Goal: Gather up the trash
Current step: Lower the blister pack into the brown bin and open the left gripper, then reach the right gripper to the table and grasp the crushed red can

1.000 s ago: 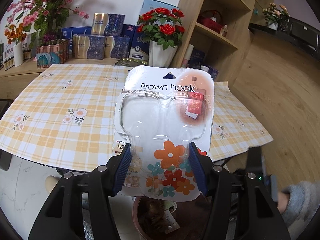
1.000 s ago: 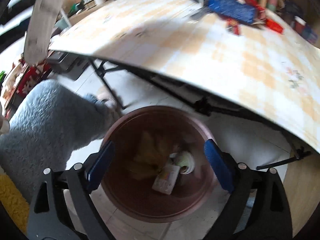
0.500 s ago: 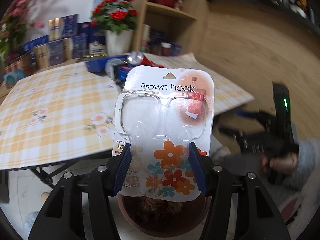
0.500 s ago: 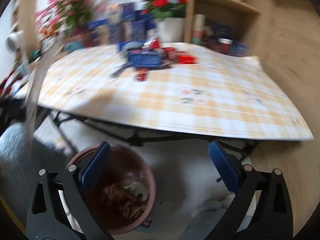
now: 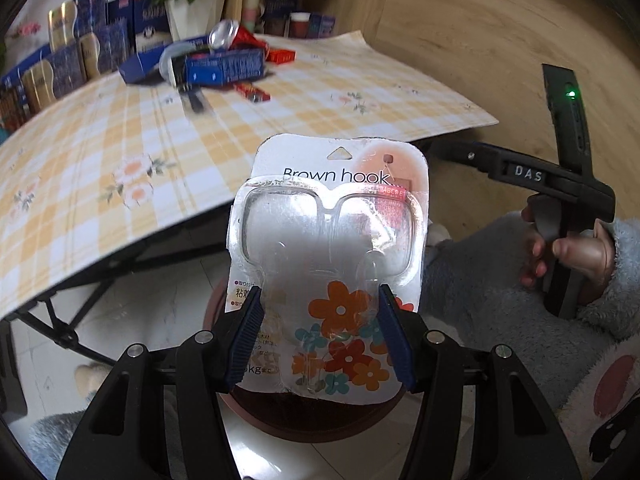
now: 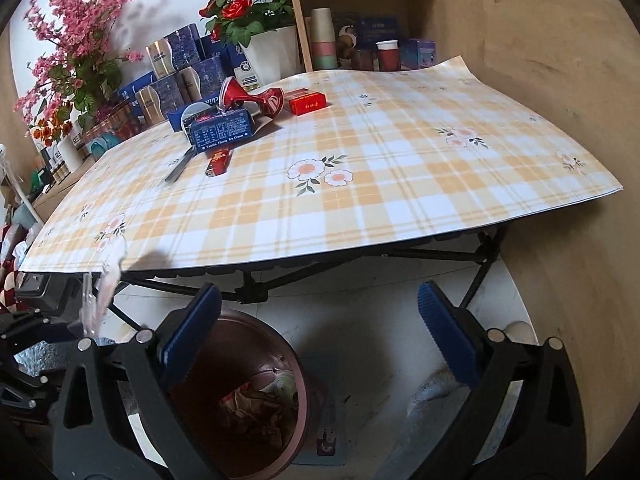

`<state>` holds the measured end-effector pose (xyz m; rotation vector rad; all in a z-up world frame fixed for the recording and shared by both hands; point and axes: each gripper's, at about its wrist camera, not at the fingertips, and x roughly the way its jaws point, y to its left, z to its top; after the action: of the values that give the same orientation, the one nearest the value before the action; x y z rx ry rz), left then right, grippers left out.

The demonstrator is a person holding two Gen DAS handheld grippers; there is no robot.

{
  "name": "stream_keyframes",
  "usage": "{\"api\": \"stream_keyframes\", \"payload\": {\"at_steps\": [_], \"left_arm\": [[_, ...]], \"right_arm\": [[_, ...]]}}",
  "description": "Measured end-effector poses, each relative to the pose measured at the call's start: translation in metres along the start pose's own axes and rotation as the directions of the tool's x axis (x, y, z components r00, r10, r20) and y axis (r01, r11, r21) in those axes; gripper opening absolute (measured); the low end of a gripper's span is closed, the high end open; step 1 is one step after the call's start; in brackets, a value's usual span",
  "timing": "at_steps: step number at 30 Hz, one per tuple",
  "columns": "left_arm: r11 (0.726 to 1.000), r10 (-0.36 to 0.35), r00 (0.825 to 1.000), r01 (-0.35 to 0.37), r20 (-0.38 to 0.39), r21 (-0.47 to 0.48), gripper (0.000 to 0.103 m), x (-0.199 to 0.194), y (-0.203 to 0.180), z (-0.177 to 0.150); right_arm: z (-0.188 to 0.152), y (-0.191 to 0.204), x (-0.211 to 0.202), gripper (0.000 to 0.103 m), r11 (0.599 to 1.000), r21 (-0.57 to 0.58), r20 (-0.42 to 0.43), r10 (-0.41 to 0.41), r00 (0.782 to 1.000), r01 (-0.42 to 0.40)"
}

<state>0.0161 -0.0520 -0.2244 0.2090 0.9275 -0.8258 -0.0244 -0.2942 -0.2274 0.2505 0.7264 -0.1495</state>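
Bright, even daylight fills both views, and the fisheye bends the table [image 6: 360, 184] edge and wood floor into curves, with black corners all round. Glare whitens the clear blister on the hook package [image 5: 332, 256] in the left wrist view, washing out its middle. The far clutter there smears with motion blur, while the right wrist view is sharp. A soft shadow lies under the table, and the bin [image 6: 240, 396] interior is dim
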Motion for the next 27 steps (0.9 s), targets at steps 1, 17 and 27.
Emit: {"api": "stream_keyframes", "payload": {"at_steps": [1,17,27], "left_arm": [[1.0,0.0,1.0,0.0,-0.004,-0.001,0.056,0.001,0.0,0.0],[0.999,0.005,1.0,-0.005,0.02,-0.035,0.07,0.0,0.004,0.002],[0.973,0.181,0.966,-0.148,0.184,-0.178,0.089,-0.036,0.029,0.006]], "right_arm": [[0.0,0.0,0.0,0.097,1.0,0.0,-0.001,0.004,1.0,-0.004],[-0.001,0.003,0.004,0.097,1.0,-0.008,-0.016,0.006,1.0,-0.007],[-0.002,0.004,0.005,0.097,1.0,-0.011,-0.021,0.005,1.0,-0.005]]}}
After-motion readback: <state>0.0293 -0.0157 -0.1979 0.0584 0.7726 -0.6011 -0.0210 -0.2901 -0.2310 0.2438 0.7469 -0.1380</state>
